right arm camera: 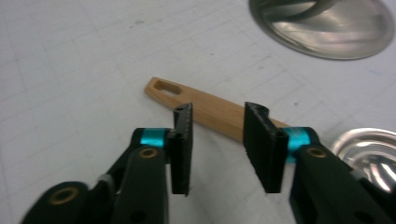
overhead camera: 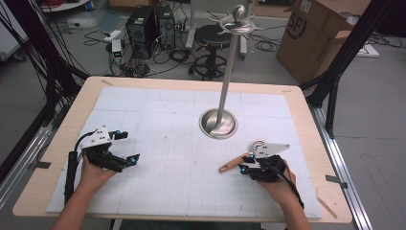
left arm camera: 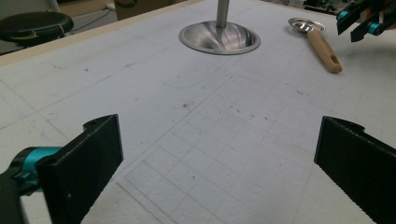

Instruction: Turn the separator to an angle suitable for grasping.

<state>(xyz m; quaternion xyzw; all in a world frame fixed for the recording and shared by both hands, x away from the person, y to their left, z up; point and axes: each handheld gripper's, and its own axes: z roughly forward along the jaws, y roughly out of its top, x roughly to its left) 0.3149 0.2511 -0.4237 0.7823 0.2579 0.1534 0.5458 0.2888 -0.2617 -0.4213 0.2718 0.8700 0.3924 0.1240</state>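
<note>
The jaws of our right gripper (right arm camera: 217,149) stand partly spread, one on each side of the wooden handle of the ladle (right arm camera: 212,111), with a gap between each and the wood; we judge that nothing is pinched yet. The ladle lies flat on the white mat (overhead camera: 167,143) of the counter (overhead camera: 57,139), its steel bowl near the round base of the hanging stand (overhead camera: 219,123) and its handle pointing away from the stand, toward the near edge. The slotted end of the handle is free and rests on the mat.

The jaws of our left gripper (left arm camera: 219,154) are spread wide and hold nothing; this gripper hovers over bare mat, well apart from the ladle (left arm camera: 322,44).

We judge the work to be at its start: the approach to the handle is made, but the grasp, the lift and the hanging of the ladle on the stand's top hooks (overhead camera: 238,24) all remain. The hooks carry nothing.
</note>
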